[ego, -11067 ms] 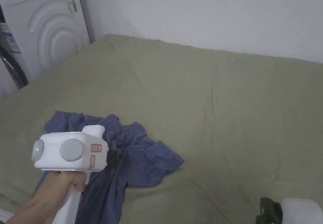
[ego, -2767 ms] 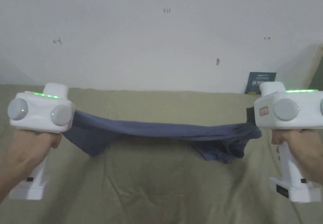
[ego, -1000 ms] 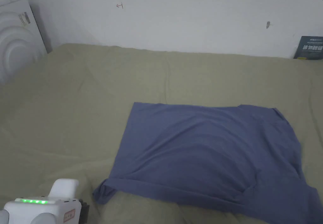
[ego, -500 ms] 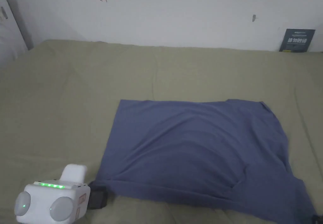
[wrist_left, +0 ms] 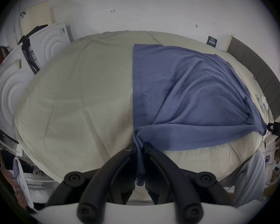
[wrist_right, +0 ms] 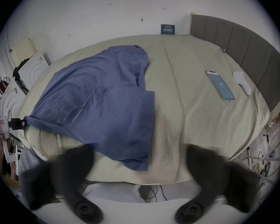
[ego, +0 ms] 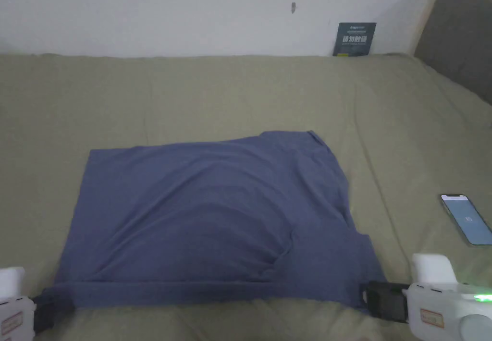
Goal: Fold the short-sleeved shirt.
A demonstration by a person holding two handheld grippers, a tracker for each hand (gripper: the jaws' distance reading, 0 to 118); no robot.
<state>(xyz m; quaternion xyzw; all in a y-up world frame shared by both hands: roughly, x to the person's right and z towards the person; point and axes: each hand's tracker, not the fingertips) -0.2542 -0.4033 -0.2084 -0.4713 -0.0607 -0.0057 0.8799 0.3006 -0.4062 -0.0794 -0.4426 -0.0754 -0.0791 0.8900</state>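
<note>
Left gripper view: L claw (wrist_left: 139, 148) pinches shirt (wrist_left: 184, 90) corner; R claw (wrist_right: 140, 154) agape.

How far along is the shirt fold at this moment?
Done: the blue shirt lies spread mostly flat on the bed. In hand: the left gripper is shut on the shirt's near left corner, while the right gripper is open at the near right corner, gripping nothing. Left: no fold shows yet; both sleeves and the body need folding, and wrinkles remain near the front edge.
</note>
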